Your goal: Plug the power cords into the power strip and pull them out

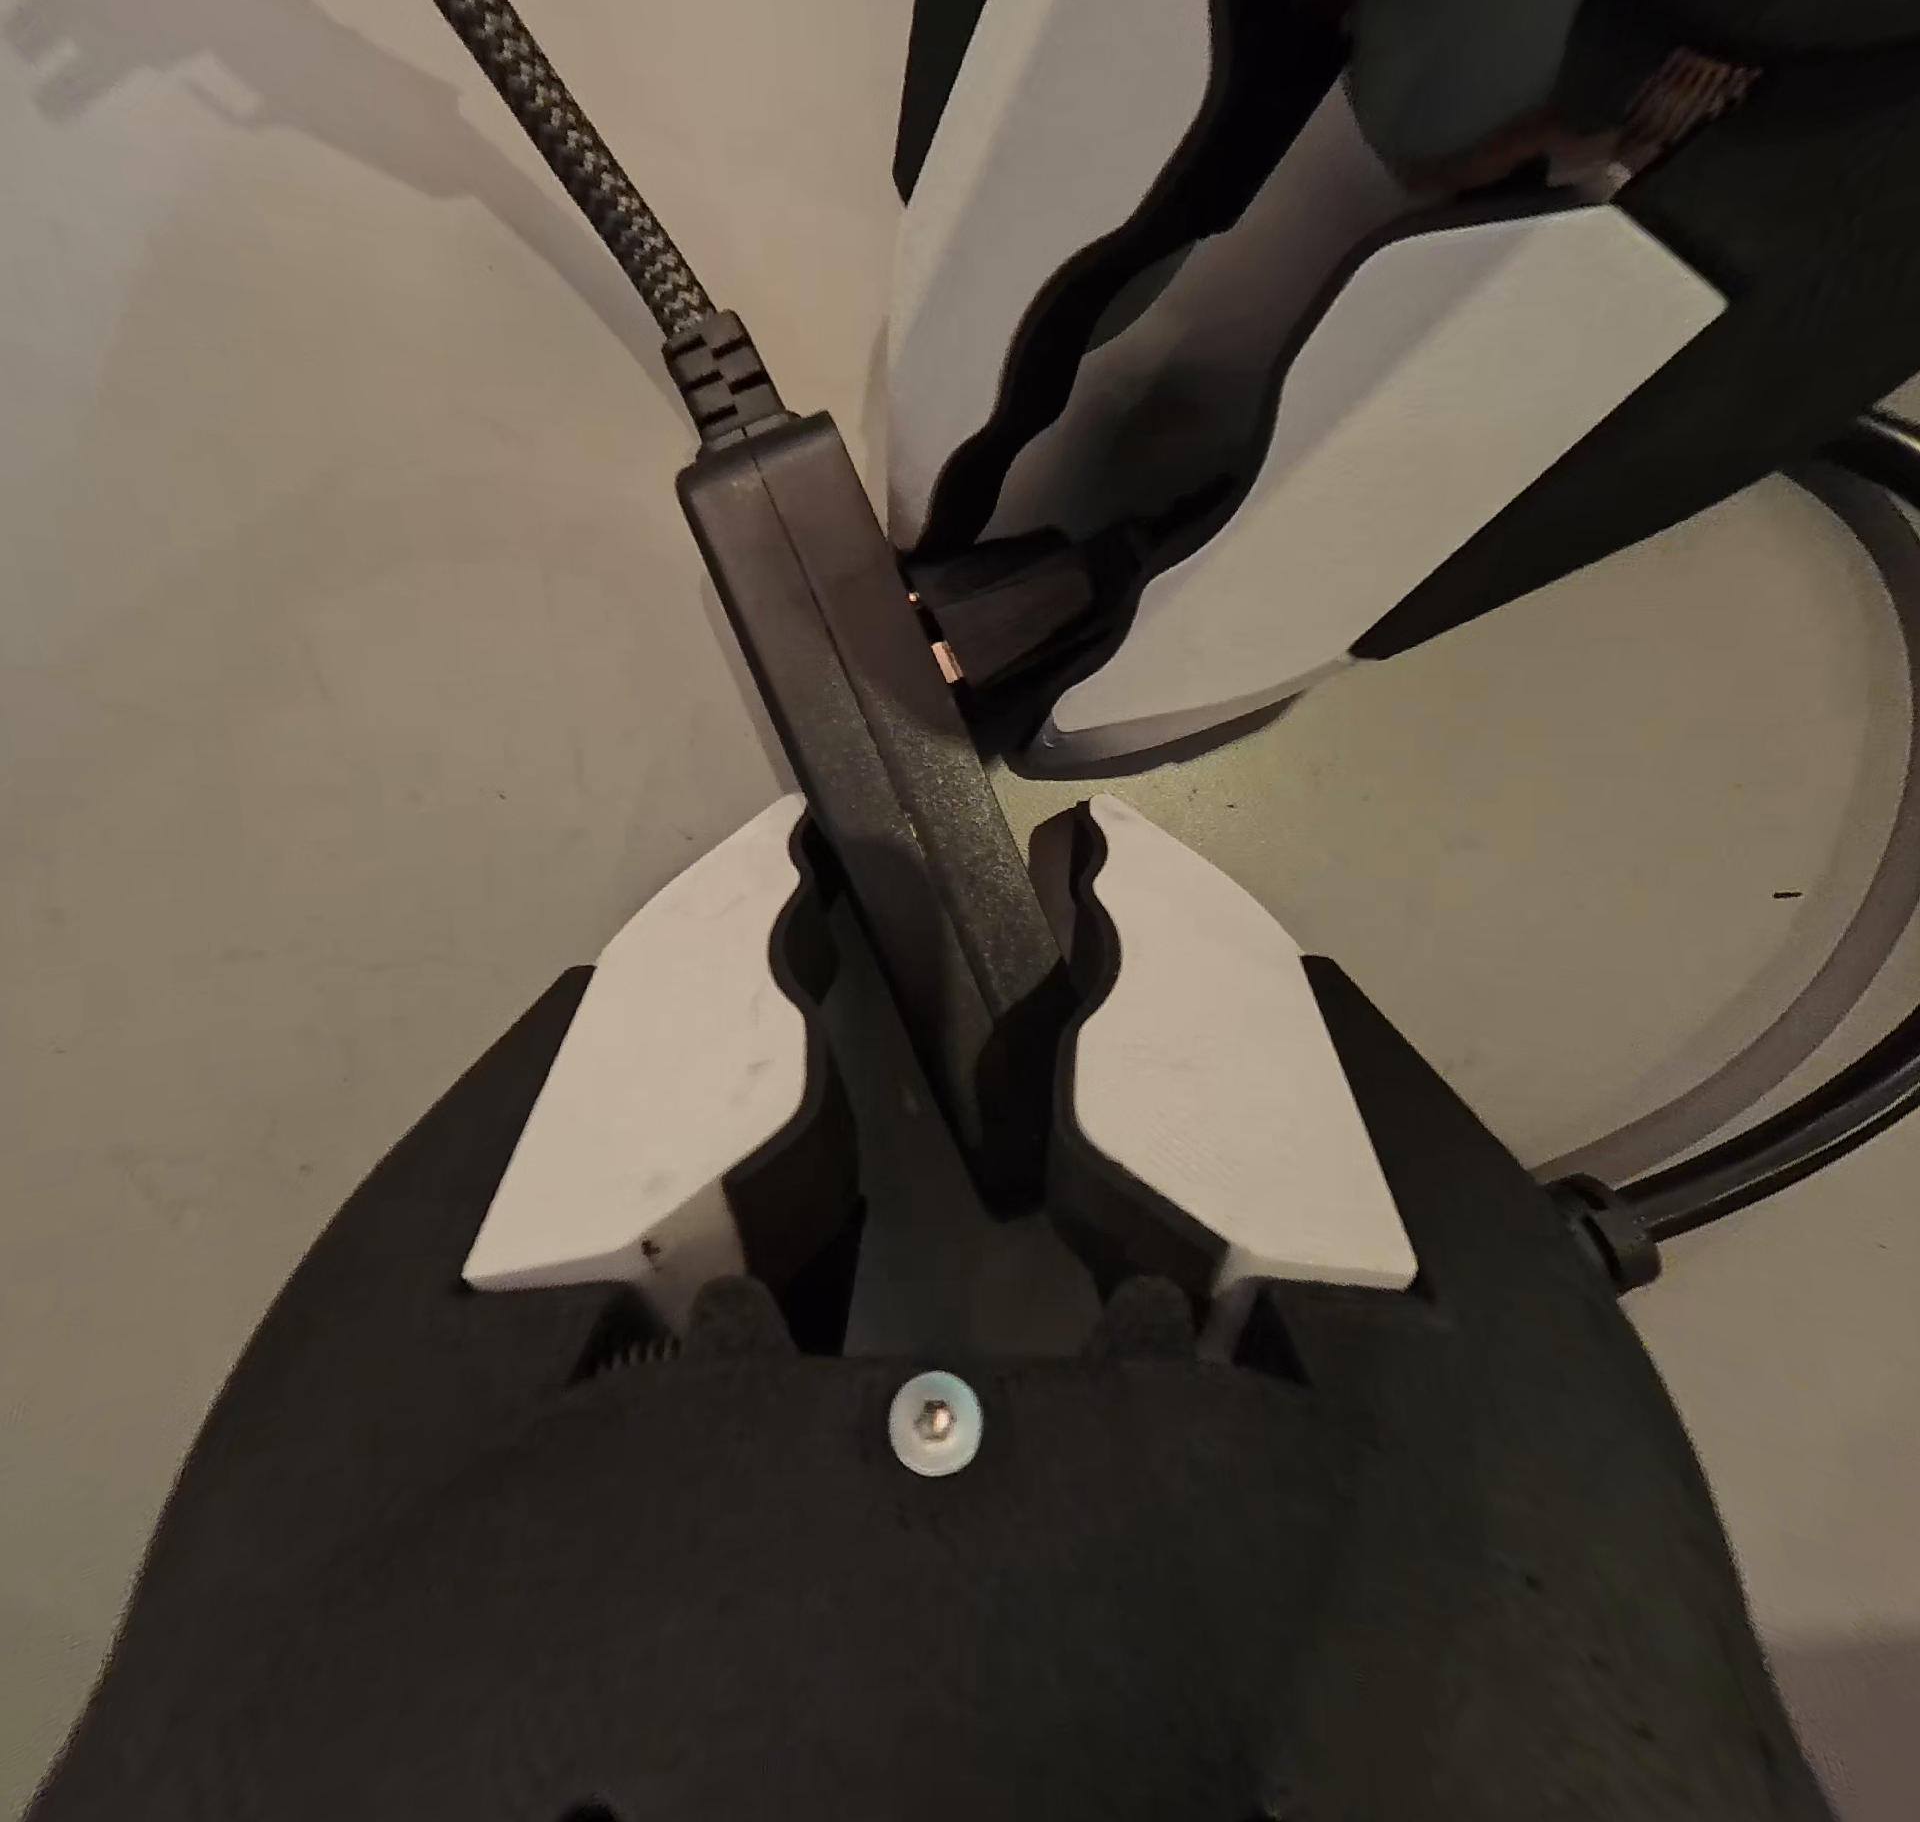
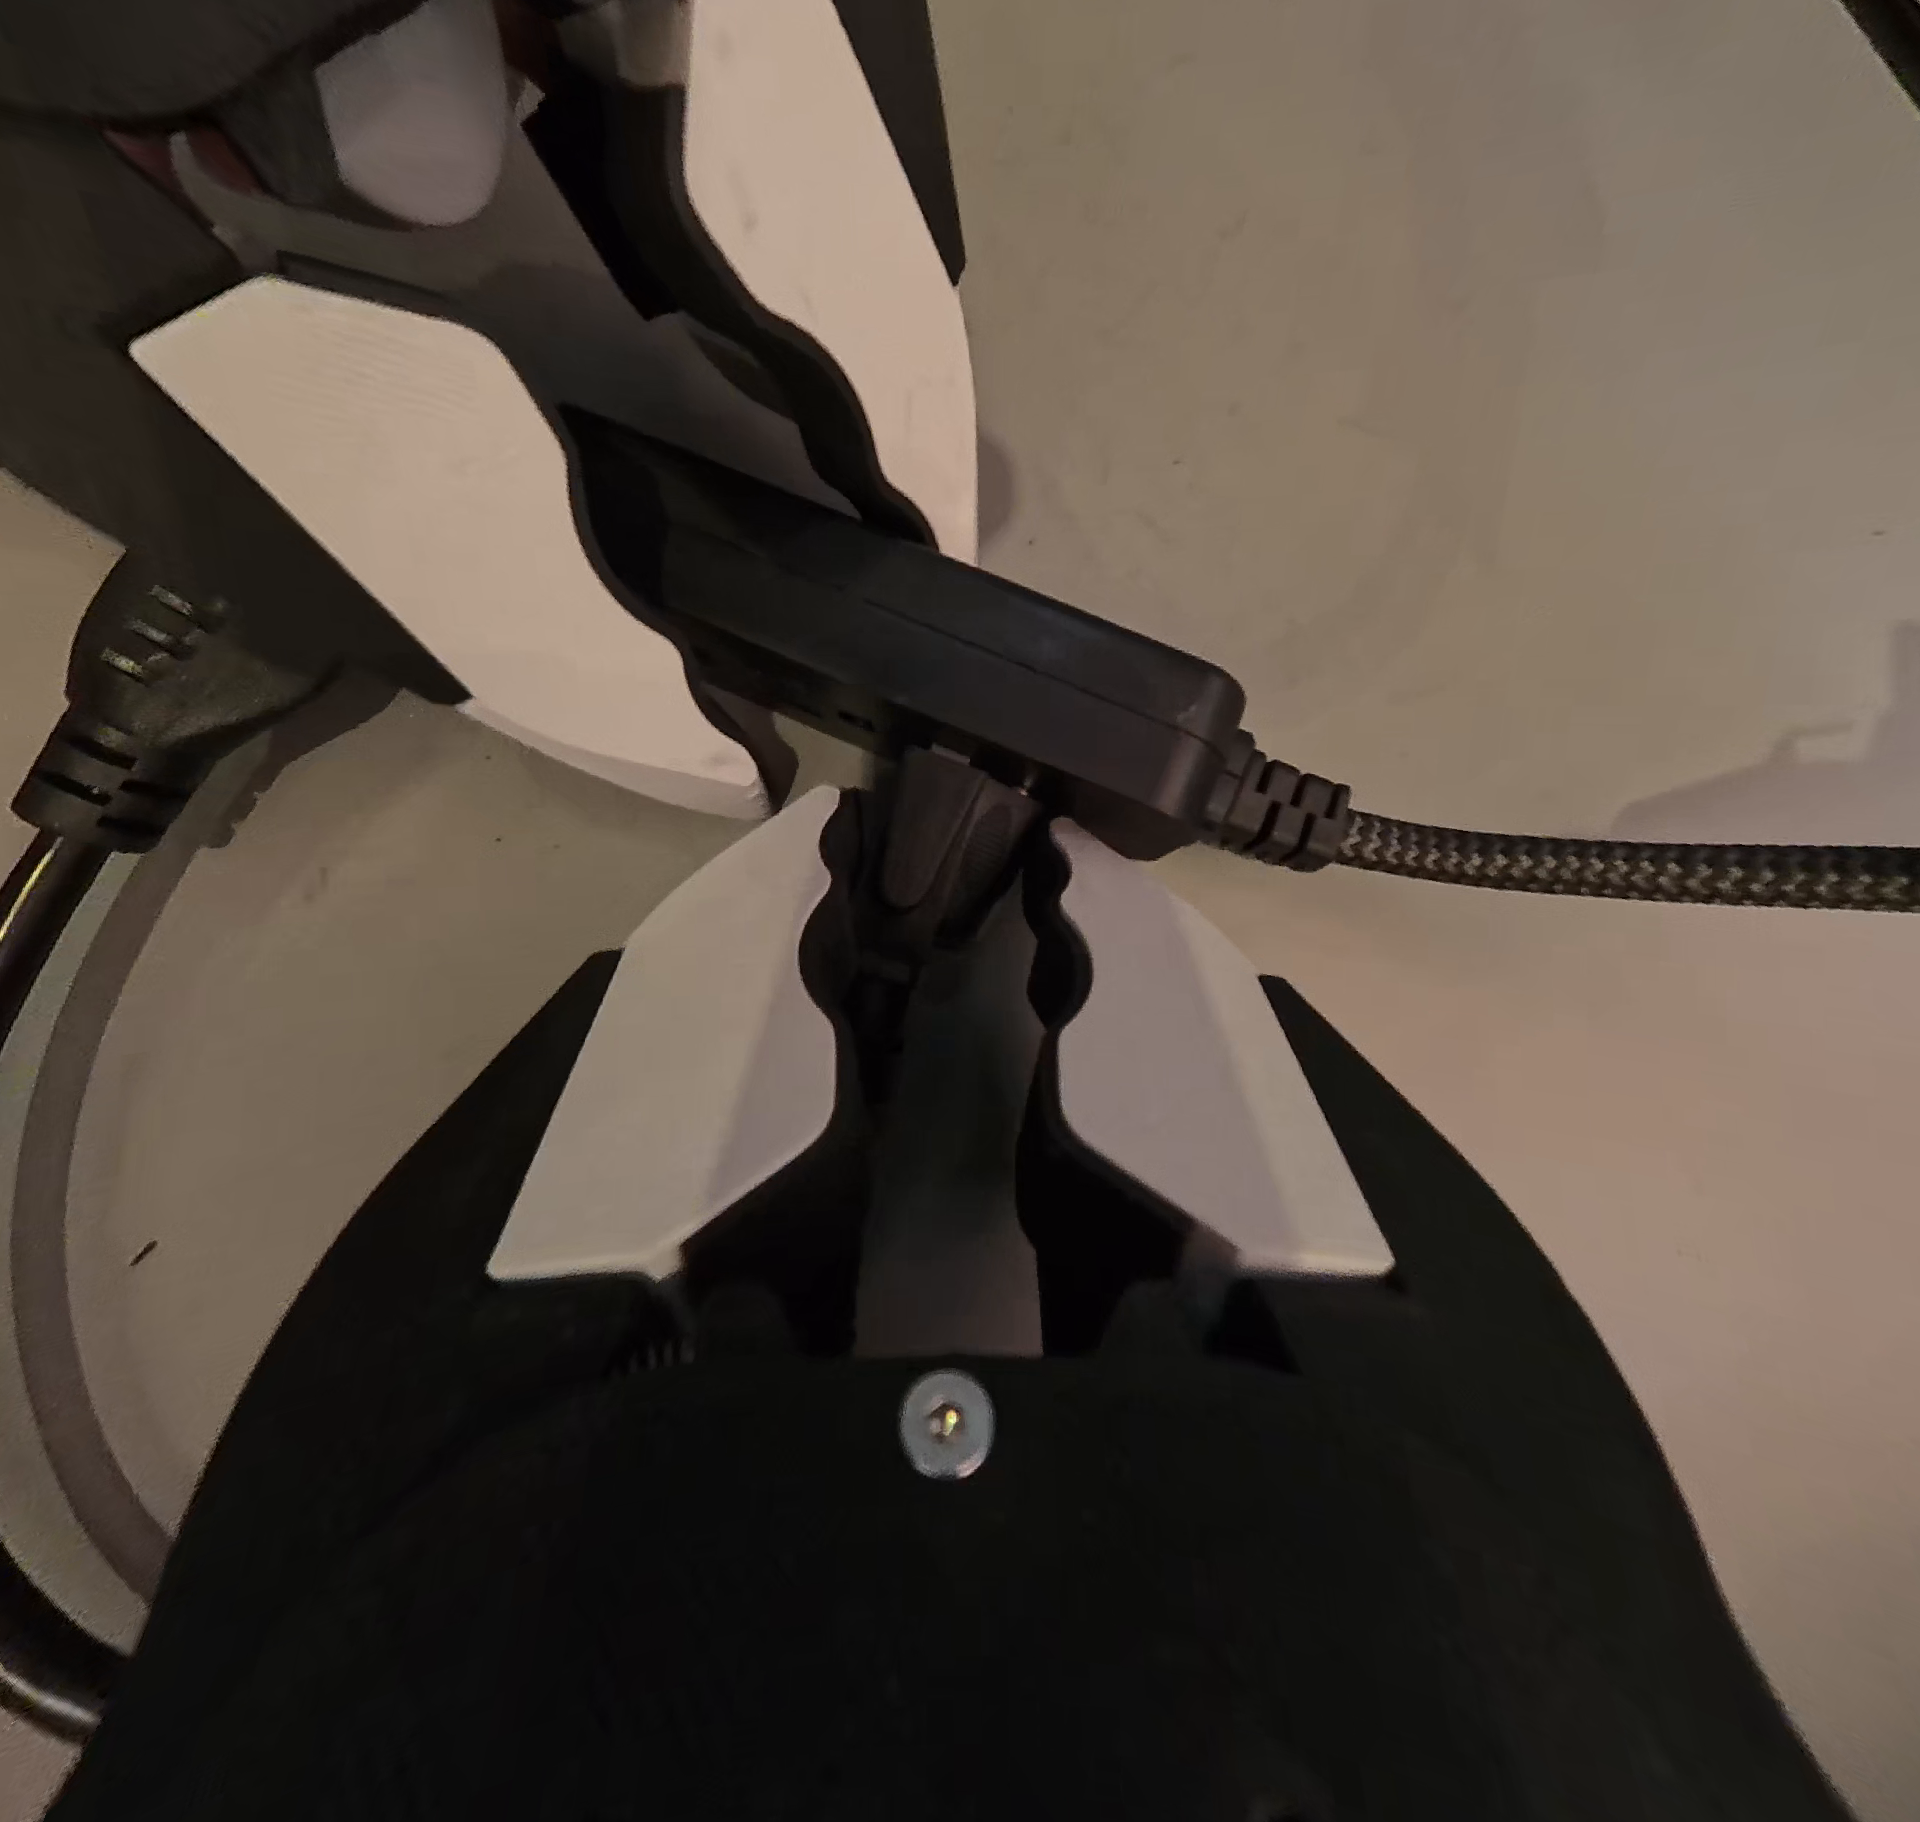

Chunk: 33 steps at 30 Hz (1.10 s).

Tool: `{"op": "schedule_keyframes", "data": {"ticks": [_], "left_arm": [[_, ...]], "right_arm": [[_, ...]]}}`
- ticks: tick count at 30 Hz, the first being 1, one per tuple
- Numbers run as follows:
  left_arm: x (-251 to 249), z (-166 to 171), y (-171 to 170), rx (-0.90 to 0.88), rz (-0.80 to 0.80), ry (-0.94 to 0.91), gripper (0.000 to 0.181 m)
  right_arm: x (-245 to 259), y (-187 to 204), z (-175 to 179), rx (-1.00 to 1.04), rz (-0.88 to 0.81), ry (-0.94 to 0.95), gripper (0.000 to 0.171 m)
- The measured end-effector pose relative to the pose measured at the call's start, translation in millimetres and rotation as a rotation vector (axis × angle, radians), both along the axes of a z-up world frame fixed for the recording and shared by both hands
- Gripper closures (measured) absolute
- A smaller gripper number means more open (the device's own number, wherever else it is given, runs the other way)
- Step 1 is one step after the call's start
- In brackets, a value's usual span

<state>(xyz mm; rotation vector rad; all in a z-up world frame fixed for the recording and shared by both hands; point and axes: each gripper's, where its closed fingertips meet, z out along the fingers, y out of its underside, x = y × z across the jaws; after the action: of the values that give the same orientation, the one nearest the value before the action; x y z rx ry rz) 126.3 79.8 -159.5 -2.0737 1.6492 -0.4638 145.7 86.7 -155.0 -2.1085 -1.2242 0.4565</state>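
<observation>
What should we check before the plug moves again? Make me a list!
1. Left gripper clamps the black power strip: ok.
2. Right gripper pinches the black plug: ok.
3. Plug fully seated in the strip: not ok, metal prongs show.
4. Plug straight to the strip's face: cannot tell.
5. Braided cord free of both grippers: ok.
6. Second black cord clear of the strip: ok.

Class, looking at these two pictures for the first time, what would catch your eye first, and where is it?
At centre, the left gripper clamps a black power strip whose braided cable runs off across the pale table. The right gripper meets it from the side, pinching a black plug with prongs partly visible at a socket.
</observation>
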Motion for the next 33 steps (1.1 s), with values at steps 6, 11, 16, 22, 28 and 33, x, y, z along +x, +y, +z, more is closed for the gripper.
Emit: {"op": "schedule_keyframes", "data": {"ticks": [6, 11, 16, 22, 28, 33], "left_arm": [[2.1, 0.3, 2.0, 0.016, 0.005, -0.021, 0.141], [3.6, 0.3, 6.5, -0.001, 0.093, -0.037, 0.143], [4.1, 1.0, 11.5, 0.023, 0.203, -0.025, 0.149], [4.7, 1.1, 11.4, 0.04, 0.236, -0.027, 0.152], [6.7, 1.3, 5.4, 0.001, 0.078, -0.066, 0.147], [11.8, 1.6, 17.5, -0.015, 0.323, -0.134, 0.151]], "right_arm": [[2.3, 2.0, -0.8, 0.038, -0.046, -0.022, 0.138], [7.5, 7.1, -2.3, 0.021, -0.144, -0.112, 0.139], [11.9, 9.4, -3.0, -0.037, -0.416, -0.05, 0.144], [10.1, 9.0, -0.8, 0.013, -0.403, 0.042, 0.145], [9.9, 5.5, 2.1, 0.139, -0.139, 0.007, 0.141], [14.2, 17.1, 1.3, 0.076, -0.341, 0.078, 0.143]]}}
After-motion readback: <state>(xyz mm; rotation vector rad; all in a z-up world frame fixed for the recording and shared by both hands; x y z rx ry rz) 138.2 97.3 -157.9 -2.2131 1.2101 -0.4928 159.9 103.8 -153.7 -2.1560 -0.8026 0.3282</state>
